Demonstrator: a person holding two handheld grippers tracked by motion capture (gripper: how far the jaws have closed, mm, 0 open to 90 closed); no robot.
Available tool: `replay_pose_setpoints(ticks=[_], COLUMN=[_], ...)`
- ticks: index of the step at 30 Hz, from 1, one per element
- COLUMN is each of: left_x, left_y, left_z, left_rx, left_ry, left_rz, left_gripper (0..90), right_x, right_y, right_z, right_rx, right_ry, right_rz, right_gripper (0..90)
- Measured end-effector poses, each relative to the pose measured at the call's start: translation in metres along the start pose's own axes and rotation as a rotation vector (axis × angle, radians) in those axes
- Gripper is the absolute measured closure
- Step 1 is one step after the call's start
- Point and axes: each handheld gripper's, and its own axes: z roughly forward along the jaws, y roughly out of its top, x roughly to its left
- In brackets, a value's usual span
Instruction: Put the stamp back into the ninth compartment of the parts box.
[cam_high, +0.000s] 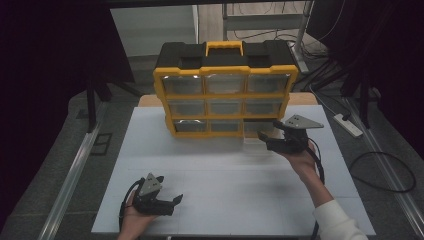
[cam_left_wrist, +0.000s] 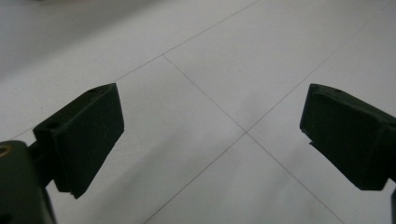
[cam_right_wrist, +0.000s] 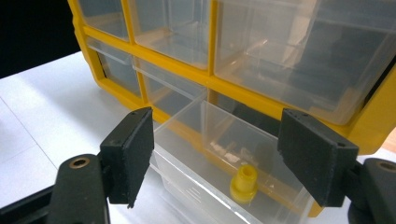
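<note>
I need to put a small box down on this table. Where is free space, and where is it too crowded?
The white table is bare between the left gripper and the right gripper, and along its left edge beside the yellow organizer. It is crowded at the organizer's bottom right corner, where the pulled-out clear drawer holding a small yellow piece sits between the right gripper's open jaws.

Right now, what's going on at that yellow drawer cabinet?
A person holds a gripper in each hand. The right gripper sits at the cabinet's bottom-right clear drawer, which is pulled out, with a small yellow part inside it. Its jaws stand open on either side of the drawer, not pressing it. The left gripper hangs open over the white table.
</note>
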Motion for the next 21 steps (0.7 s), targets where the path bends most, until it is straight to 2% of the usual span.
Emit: replay_pose_setpoints(ticks=[6, 10, 21], left_x=[0.0, 0.0, 0.0], left_y=[0.0, 0.001, 0.004], left_z=[0.0, 0.001, 0.001], left_rx=[-0.004, -0.004, -0.018], left_ry=[0.002, -0.005, -0.009], left_rz=[0.005, 0.008, 0.003], left_gripper=[6.4, 6.4, 6.2], right_x=[0.002, 0.007, 0.017], right_y=[0.0, -0.003, -0.006], right_z=[-0.012, -0.019, -0.03], right_rx=[-0.031, -0.026, -0.028], right_ry=[0.001, 0.01, 0.024], right_rz=[-0.004, -0.031, -0.034], right_gripper=[27.4, 27.7, 27.7])
